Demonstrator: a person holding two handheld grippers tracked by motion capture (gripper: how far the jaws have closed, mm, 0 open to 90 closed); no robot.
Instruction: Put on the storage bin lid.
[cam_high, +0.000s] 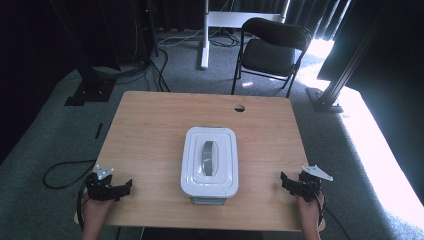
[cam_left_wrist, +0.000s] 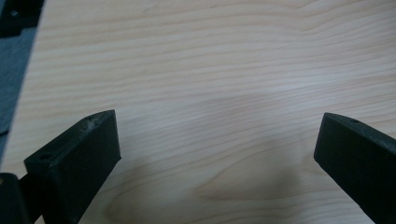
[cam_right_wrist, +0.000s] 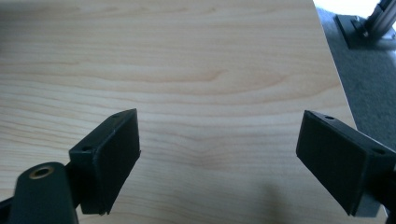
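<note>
Both black two-jaw grippers rested with jaws spread and empty, the left gripper (cam_high: 111, 189) and right gripper (cam_high: 298, 184) near the near corners of the light wooden table (cam_high: 150, 130). Between them, about equally distant, sat the white rectangular lidded plastic box (cam_high: 209, 161), long axis running away from the person, bare wood on both flanks.

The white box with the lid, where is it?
In the high view, the white box sits mid-table toward the near edge, between the left tool and right tool.
</note>
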